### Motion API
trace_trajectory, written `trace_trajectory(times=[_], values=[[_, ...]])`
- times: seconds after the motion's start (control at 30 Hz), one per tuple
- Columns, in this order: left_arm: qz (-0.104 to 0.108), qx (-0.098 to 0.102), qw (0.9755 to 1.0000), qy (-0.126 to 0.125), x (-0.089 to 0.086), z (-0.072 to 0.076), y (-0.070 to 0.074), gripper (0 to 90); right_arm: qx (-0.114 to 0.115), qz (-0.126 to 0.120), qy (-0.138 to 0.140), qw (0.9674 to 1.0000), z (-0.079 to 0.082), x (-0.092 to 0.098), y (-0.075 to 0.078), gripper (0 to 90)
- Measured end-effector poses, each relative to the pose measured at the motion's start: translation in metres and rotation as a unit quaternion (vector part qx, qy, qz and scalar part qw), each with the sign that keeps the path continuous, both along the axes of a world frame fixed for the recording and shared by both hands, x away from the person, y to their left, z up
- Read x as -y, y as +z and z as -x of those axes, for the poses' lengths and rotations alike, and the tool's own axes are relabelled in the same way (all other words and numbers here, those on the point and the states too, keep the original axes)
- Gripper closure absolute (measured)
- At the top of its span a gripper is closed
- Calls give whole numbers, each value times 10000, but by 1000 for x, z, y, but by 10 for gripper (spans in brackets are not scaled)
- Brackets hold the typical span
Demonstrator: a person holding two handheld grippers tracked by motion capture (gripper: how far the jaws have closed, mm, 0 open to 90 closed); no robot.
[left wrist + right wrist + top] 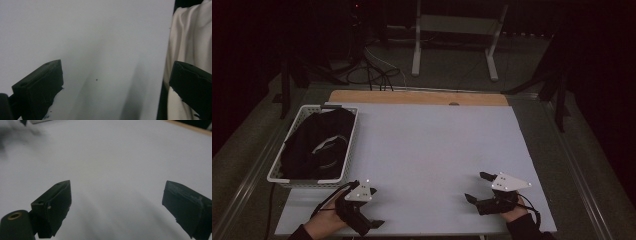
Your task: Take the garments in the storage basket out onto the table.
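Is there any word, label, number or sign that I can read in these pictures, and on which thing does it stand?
None can be read.
White plastic basket with dark clothes: no label.
White table sheet: blank.
Grey plates on the left gripper and right gripper: small pale dots, no text.

A white-topped table point(437, 150) carries a white basket point(279, 172) at its left edge.

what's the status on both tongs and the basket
Left tongs open, empty, near table edge. Right tongs open, empty, over white mat. White basket far left holds dark clothing, untouched. Nothing between tongs and basket.
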State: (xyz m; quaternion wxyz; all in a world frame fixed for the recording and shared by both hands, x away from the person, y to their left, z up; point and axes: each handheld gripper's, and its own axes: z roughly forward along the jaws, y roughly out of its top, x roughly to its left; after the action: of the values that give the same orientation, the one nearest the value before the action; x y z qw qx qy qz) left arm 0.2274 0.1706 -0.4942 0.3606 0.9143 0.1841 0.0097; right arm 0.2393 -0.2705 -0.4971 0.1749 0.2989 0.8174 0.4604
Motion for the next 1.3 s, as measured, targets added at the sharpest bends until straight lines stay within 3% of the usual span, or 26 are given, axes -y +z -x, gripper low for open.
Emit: trace_trajectory(times=[0.13,0.47,0.77,1.17,1.3], values=[[-66,-7,10000,-68,1,1,8,2,8,-115,-33,9999,0,1,3,88],[-95,-115,9998,-111,-5,-6,34,2,52,-114,-19,9999,0,0,8,89],[-165,-51,9997,-177,-6,-11,52,2,130,-140,-48,9998,1,-3,9,89],[-180,171,9997,-27,-17,-24,79,2,167,-176,-76,9997,1,-3,10,89],[-218,349,9991,54,-23,-28,90,2,206,-341,-124,9991,1,-3,10,89]])
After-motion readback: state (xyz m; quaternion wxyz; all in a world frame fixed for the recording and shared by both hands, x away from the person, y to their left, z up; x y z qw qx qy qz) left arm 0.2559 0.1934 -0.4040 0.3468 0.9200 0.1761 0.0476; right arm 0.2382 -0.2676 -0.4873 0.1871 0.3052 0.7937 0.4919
